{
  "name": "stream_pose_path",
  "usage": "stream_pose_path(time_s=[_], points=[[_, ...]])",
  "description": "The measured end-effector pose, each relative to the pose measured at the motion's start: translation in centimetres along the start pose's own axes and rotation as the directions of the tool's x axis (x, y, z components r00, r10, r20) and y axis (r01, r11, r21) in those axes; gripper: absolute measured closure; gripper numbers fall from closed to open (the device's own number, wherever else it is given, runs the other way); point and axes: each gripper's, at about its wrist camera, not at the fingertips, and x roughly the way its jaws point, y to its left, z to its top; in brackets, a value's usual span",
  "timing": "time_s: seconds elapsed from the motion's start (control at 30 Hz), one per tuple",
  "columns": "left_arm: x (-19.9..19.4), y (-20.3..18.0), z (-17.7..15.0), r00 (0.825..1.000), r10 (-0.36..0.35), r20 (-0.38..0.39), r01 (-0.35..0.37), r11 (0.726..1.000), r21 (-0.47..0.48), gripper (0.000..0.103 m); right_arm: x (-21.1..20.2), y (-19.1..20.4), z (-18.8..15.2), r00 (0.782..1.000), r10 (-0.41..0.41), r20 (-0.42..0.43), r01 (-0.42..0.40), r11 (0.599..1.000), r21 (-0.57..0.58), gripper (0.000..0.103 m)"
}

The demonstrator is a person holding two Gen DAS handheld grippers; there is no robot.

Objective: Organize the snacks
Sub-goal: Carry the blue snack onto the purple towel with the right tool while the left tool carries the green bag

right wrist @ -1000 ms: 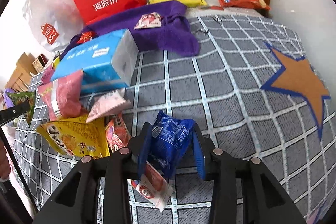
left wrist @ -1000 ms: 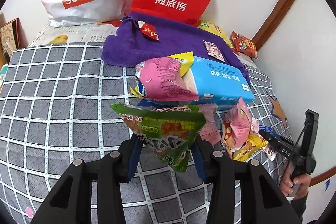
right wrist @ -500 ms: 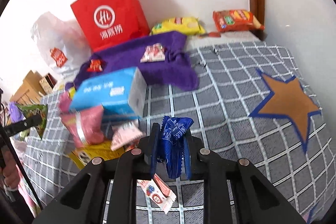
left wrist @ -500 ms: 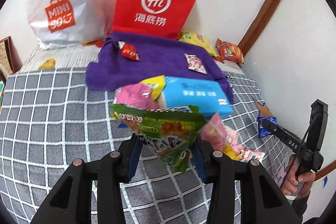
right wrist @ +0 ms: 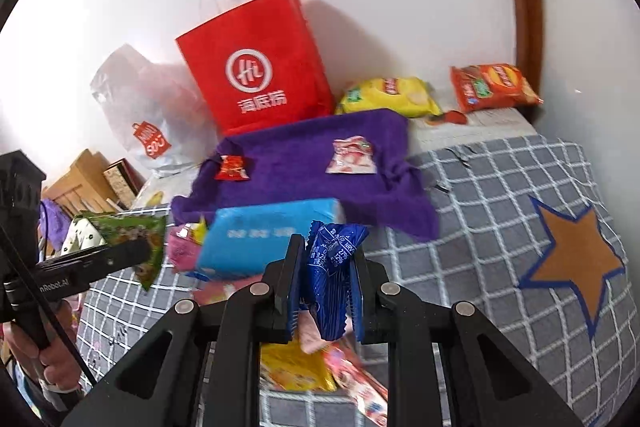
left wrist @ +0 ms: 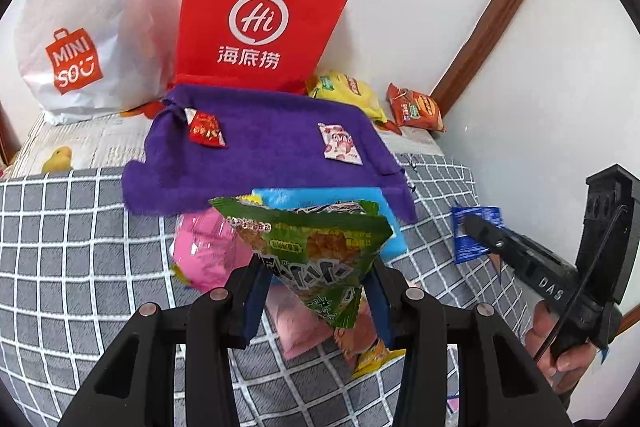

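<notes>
Against the wall at the bed's (left wrist: 60, 227) far edge: two bags (left wrist: 260, 23). Before them, a towel (left wrist: 272, 139) bearing two packets (left wrist: 340, 143); chip bags (right wrist: 386, 97) at its right.

Two carrier bags (left wrist: 256, 27) stand behind one purple towel (left wrist: 272, 131) bearing two small packets (left wrist: 340, 143), with two crisp bags (right wrist: 492, 87) and one blue box (right wrist: 268, 235).

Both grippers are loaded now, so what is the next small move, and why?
Probably carry the blue packet, pinched in the right gripper, forward over the purple towel, where two small packets already lie. The left gripper holds the green packet.
</notes>
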Motion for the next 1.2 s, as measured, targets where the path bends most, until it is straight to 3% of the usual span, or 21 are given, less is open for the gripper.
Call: stream_pose_path(time_s=[0.23,0.47,1.0,1.2], points=[[0.4,0.1,2.8,1.000,0.014,0.001,-0.015,1.000,0.012,0.061,2.3,3.2,2.3,0.999,0.053,-0.001,-0.053,0.997,-0.055,0.083],[0.7,1.0,5.8,0.999,0.039,0.016,-0.039,0.999,0.012,0.061,4.4,4.5,5.9,0.998,0.056,0.007,-0.056,0.995,-0.078,0.083],[3.1,5.1,11.6,0.996,0.081,0.032,-0.080,0.996,-0.029,0.061,9.1,2.3,11.5,1.000,0.022,0.016,-0.021,0.998,-0.058,0.083],[5.1,6.8,12.6,0.996,0.092,0.009,-0.091,0.994,-0.065,0.061,11.1,1.1,11.8,1.000,0.012,-0.009,-0.013,0.999,-0.043,0.083]])
